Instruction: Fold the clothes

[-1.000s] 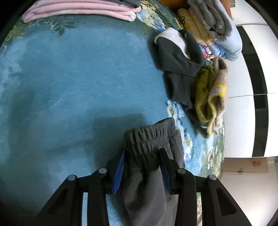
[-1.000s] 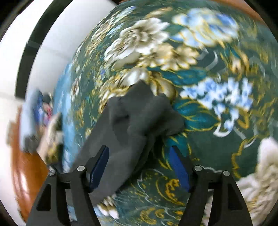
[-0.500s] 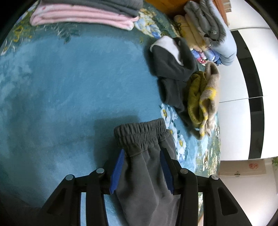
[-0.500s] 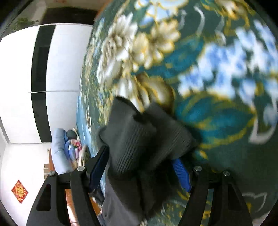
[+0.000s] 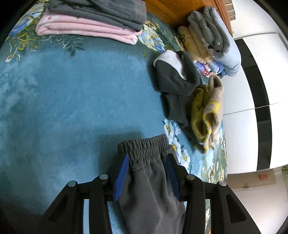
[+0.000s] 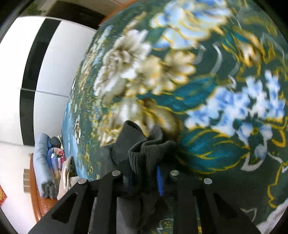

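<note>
While clamped at both ends, hangs just above the bed cover (image 5: pixel 63 90) as a pair of grey sweatpants (image 5: pixel 149 189), apparently in mid-fold. Pinched at the elastic waistband (image 5: pixel 144 147) by the left gripper (image 5: pixel 146 162), with the blue pads closed onto the cloth from either side. Pinched at the ribbed cuffs (image 6: pixel 144 153) by the right gripper (image 6: pixel 144 172), drawn nearly together on the bunched knit over the flowered border of the cover. Looks partway through the job. At the far edge of the bed, shows a neat stack (image 5: pixel 90 23) of grey on pink, lying folded flat. To the right, shows a dark garment with a white lining (image 5: pixel 176 81) and a yellow-and-beige knit (image 5: pixel 207 111), both crumpled, touching each other and evidently in want of folding. Beyond those, rolled quilts (image 5: pixel 214 36) against the wooden headboard (image 5: pixel 162 10). Cannot tell from either view whether the trouser legs lie doubled lengthwise between the two grippers.
</note>
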Tool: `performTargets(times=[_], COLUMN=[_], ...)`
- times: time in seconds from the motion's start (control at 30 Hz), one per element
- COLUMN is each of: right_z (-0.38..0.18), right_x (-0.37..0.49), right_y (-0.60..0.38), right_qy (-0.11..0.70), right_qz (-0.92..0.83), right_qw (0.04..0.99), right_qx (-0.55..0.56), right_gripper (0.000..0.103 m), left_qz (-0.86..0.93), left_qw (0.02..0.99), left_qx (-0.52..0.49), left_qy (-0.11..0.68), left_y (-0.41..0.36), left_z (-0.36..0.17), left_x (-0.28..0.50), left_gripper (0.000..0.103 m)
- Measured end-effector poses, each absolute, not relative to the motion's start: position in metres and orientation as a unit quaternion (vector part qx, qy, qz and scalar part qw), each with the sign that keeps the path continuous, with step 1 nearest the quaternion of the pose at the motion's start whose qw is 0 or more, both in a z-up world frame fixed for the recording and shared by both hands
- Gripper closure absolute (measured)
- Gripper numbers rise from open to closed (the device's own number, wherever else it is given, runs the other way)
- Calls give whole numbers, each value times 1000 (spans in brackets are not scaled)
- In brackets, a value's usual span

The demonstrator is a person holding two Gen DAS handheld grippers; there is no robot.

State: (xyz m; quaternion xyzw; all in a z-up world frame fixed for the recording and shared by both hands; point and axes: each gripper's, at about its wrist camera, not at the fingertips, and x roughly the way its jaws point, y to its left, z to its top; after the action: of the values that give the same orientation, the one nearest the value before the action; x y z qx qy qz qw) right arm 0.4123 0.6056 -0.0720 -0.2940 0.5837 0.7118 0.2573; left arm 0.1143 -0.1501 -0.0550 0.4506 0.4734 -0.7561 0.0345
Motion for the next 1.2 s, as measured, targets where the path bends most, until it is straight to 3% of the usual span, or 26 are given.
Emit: performTargets(times=[0.13,0.23,0.4,0.6,0.9,1.0,1.07,1.2], right_z=[-11,49,87,47,-53,-63,-55,-37], right_x=[388,347,272,200,168,175,176,177], right_y=[586,541,430,297,200,186,188,193], right_qy=[511,390,220,87,-35,-71,-50,-6], right_qz=[775,842,899,894,840,833,833,830], right_qw=[224,189,106,7,12,10,-22,-85], right_qx=[-297,-323,-362,-439,-542,-549,-550,-551], right_gripper=[85,85,85,86,85,76,68,66], left_qz=[-755,-753,-747,-744,-737,-736,-733,-734], left_qw=[30,25,17,10,10,14,14,12], left_qx=[449,450,448,444,453,454,455,451], left_qy=[477,479,491,500,502,503,505,508], left_y=[-150,-150,-154,-158,-160,-161,-161,-163], left_z=[-56,-57,-58,-60,-69,-71,-73,-73], left_x=[114,113,114,115,110,109,108,108], left_gripper=[56,56,56,56,56,56,55,55])
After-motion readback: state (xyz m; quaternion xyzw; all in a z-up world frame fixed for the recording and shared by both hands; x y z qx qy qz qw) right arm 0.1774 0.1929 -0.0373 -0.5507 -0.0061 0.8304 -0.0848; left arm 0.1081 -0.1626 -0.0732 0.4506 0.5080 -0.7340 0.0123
